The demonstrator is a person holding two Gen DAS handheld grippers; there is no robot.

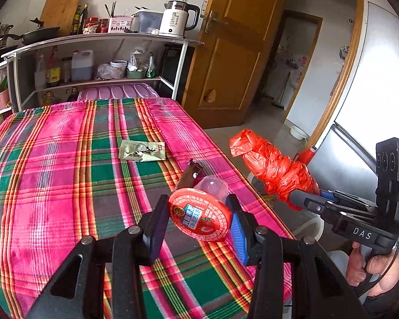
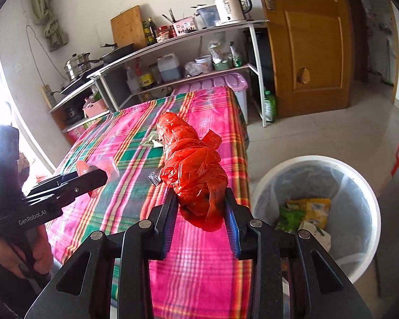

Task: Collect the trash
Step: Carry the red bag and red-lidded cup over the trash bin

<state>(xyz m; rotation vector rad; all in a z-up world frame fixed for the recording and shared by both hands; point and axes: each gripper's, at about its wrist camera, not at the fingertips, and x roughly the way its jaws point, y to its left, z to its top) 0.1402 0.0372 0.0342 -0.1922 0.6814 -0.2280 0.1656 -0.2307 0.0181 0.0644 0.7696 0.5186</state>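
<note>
Both tongs pinch trash (left [image 1: 199, 216] jelly cup [image 1: 200, 214], right [image 2: 200, 210] red bag [image 2: 191, 170]) beside the bin [image 2: 369, 212].

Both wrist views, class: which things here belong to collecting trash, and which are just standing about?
Part of the job:
- jelly cup, in left claw
- red plastic bag, in right claw
- green wrapper on tablecloth
- foil scrap
- white bin

Just about:
- kettle
- cutting board
- door

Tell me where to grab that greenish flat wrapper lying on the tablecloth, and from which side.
Take the greenish wrapper by its near long edge, coming from above and tilted low. It lies flat on the tablecloth, so only a slightly lifted edge offers the fingers purchase. Both grippers are full now, probably needing emptying first.
</note>
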